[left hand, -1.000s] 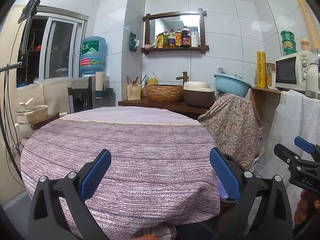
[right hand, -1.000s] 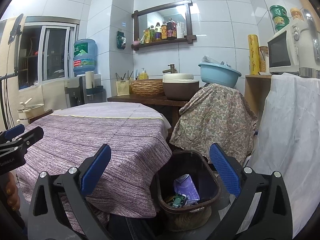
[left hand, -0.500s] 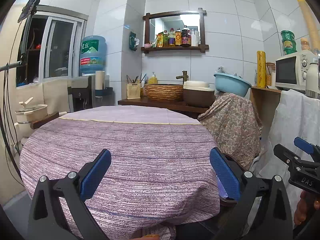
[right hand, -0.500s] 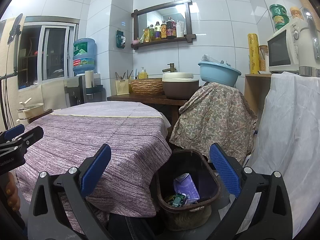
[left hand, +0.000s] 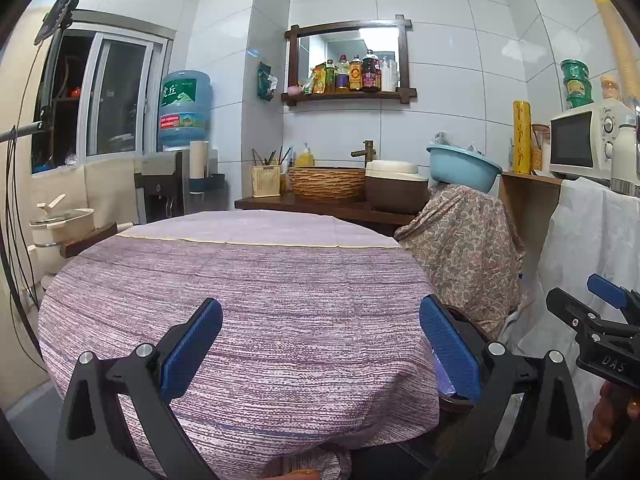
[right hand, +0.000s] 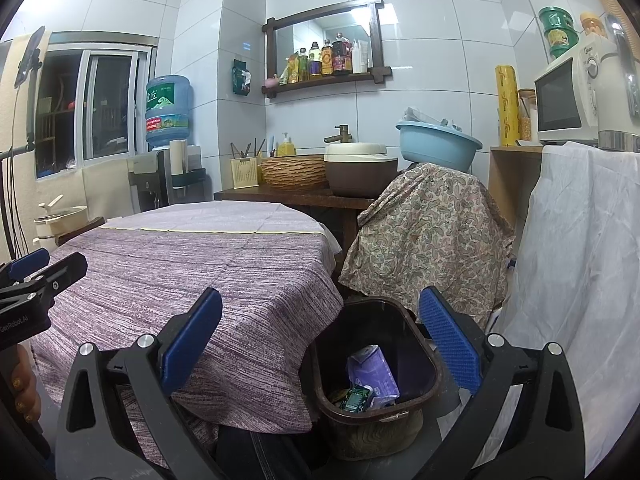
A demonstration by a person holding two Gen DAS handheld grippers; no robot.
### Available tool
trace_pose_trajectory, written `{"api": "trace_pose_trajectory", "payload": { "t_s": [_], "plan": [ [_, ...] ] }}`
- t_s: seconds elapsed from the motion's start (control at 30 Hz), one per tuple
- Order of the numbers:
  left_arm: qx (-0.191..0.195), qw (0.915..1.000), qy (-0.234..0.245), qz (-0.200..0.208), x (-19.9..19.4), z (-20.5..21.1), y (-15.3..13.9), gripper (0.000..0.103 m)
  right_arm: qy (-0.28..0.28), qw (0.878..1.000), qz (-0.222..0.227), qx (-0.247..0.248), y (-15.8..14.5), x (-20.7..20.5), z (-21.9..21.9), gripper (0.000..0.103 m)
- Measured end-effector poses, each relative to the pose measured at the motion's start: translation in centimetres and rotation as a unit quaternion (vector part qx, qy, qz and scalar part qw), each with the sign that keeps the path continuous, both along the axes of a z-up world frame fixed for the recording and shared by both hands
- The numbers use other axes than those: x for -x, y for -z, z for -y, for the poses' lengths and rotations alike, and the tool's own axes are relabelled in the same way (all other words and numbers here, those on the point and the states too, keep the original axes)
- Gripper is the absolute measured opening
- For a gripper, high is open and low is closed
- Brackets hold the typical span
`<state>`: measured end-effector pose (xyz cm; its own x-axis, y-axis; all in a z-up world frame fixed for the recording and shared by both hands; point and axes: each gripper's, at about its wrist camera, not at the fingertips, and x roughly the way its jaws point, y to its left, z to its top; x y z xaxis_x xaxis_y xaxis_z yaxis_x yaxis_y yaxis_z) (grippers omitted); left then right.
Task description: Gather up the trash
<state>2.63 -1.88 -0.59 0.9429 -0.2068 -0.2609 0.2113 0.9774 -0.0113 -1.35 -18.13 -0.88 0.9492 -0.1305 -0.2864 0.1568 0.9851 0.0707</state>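
Observation:
A dark brown trash bin [right hand: 424, 390] stands on the floor at the right of the table. Inside it lie a purple carton [right hand: 372, 372] and a small green packet [right hand: 356, 398]. My right gripper [right hand: 320, 344] is open and empty, held above the bin and the table's right edge. My left gripper [left hand: 320, 350] is open and empty, held over the near part of the round table with its purple striped cloth [left hand: 248, 300]. The bin's rim just shows in the left wrist view [left hand: 460, 316]. Each gripper appears at the edge of the other's view.
A paisley-covered object [right hand: 428, 232] with a blue basin [right hand: 438, 146] on top stands behind the bin. A white-draped cabinet [right hand: 580, 260] with a microwave [right hand: 568, 98] is at the right. A wooden counter with a basket sink [right hand: 294, 170] and a water dispenser [right hand: 166, 110] are behind the table.

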Motion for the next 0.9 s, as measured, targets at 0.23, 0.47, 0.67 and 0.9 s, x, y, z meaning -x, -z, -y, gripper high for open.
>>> {"api": "trace_pose_trajectory", "payload": {
  "t_s": [0.23,0.47,0.67,0.9],
  "plan": [
    [0.0,1.0,0.0,0.0,0.02,0.05,-0.02,0.098,0.001,1.0,0.0,-0.001,0.22,0.0,0.01,0.097],
    [0.0,1.0,-0.001,0.0,0.0,0.07,-0.05,0.098,0.001,1.0,-0.001,-0.001,0.29,0.04,-0.01,0.097],
    [0.001,1.0,0.002,0.0,-0.02,0.05,0.05,0.098,0.001,1.0,-0.002,-0.001,0.35,0.02,-0.02,0.097],
    [0.006,1.0,0.006,0.002,-0.04,-0.04,0.12,0.098,0.001,1.0,-0.001,-0.001,0.32,0.01,-0.01,0.097]
  ]
}}
